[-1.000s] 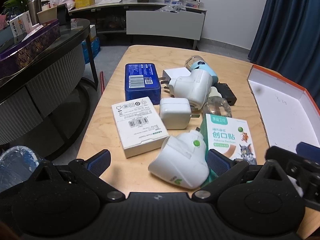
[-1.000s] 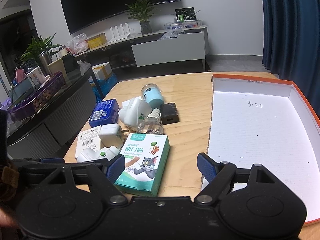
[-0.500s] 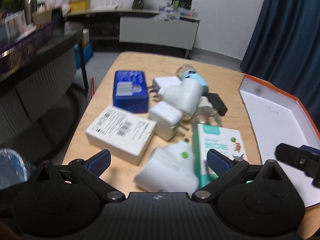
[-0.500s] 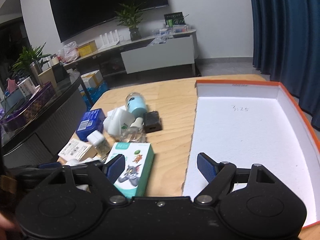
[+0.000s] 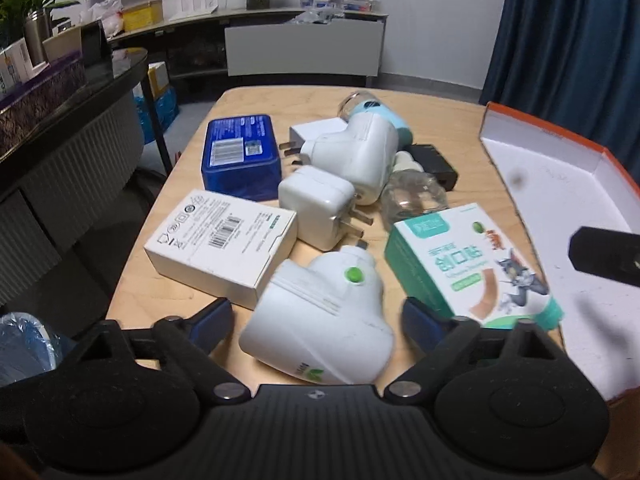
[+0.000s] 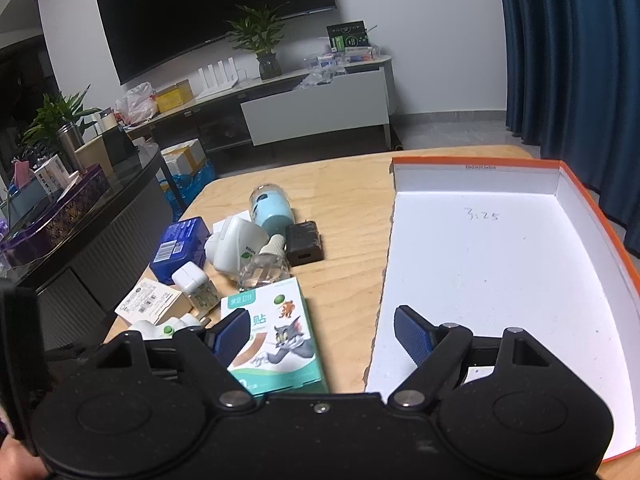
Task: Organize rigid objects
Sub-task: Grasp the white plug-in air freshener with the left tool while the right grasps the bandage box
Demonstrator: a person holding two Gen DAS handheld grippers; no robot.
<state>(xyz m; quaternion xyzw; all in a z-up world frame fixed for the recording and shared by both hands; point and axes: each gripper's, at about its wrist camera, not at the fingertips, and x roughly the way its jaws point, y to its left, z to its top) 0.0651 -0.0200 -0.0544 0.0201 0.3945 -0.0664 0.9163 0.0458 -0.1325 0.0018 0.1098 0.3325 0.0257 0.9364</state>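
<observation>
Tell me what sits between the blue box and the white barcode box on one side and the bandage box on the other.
In the left wrist view, the white square charger lies between the blue box, the white barcode box and the bandage box.

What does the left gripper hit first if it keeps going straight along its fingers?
Most likely the white plug-in device with the green button: it lies between the left gripper fingers already. Its jaws have just been closing, pads not visibly pressing yet.

Colours on wooden table [image 5: 256, 96]

Blue tin [image 5: 239, 156]; white barcoded carton [image 5: 220, 240]; white plug-in unit [image 5: 320, 320], green button; teal-and-white cartoon-cat plaster box [image 5: 468, 260]; tray [image 6: 592, 208] white inside, orange rim; black adapter [image 6: 304, 242].
</observation>
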